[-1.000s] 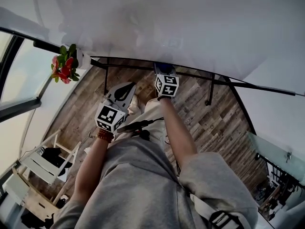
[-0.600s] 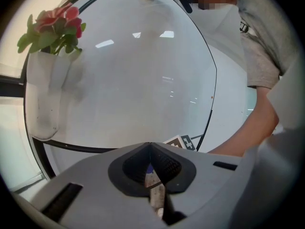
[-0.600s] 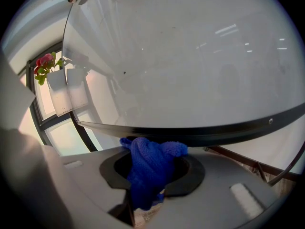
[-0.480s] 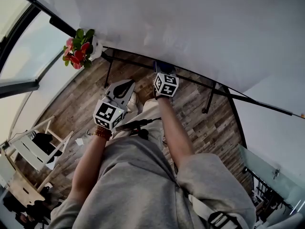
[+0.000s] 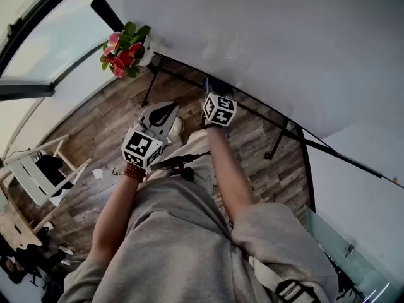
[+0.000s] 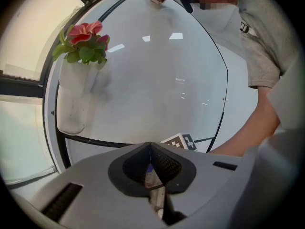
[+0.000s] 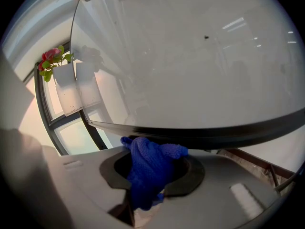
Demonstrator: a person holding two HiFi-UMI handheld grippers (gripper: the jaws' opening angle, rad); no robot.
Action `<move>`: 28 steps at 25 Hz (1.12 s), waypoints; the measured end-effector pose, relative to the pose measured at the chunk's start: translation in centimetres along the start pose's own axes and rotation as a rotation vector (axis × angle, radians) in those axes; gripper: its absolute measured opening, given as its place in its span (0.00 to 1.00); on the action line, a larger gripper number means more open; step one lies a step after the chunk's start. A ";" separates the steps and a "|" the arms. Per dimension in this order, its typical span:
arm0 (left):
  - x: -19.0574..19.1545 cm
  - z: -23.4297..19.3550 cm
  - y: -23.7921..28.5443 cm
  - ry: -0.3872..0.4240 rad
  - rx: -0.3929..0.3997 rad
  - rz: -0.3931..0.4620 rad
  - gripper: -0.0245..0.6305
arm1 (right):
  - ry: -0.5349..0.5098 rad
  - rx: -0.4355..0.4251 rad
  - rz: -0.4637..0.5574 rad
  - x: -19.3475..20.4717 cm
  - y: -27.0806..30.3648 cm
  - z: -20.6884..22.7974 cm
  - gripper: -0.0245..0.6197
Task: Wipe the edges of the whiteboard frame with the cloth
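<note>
At the far left, a cluster of red flowers sits in a white pot against the left side of the whiteboard. It is well clear of both tools.

Next comes the left gripper. Its jaws are pressed together with nothing between them, and it hangs below the board's lower edge, apart from it. It points up at the board face and takes no part in the wiping.

To its right, and closer to the board, the right gripper is clamped on the blue cloth, which bulges out above the jaws in a wad. This is clearly the nearer tool.

The lower edge of the whiteboard frame is a dark bar directly ahead of that wad. The top of the cloth reaches the bar's underside and looks to be touching it, though contact cannot be confirmed.

The bar's long axis runs across the right gripper's line of sight. In the head view it stretches from near the flowers away to the person's right, with most of its visible length on that side. The coming stroke would therefore likely be a sideways slide along the bar, with the cloth kept pressed up against it, not a push forward into the board.
</note>
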State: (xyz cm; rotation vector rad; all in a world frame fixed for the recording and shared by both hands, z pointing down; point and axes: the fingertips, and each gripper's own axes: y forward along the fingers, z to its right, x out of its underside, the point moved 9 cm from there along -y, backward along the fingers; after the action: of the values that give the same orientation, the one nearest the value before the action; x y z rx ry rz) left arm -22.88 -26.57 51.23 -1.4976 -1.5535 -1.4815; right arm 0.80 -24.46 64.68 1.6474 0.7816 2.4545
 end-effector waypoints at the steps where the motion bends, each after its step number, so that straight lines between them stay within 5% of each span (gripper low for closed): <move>1: 0.0 -0.2 -0.2 -0.002 -0.010 0.001 0.05 | -0.002 -0.005 -0.002 0.0 0.2 -0.2 0.24; 28: 1.3 -0.6 -5.9 -0.037 -0.184 0.037 0.05 | -0.038 -0.121 -0.030 0.0 2.8 -4.5 0.24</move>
State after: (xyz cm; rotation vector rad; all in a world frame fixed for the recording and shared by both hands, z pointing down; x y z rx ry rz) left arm -28.83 -25.48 50.54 -1.6559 -1.4341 -1.6203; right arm -2.57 -28.54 64.64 1.6219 0.6343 2.3916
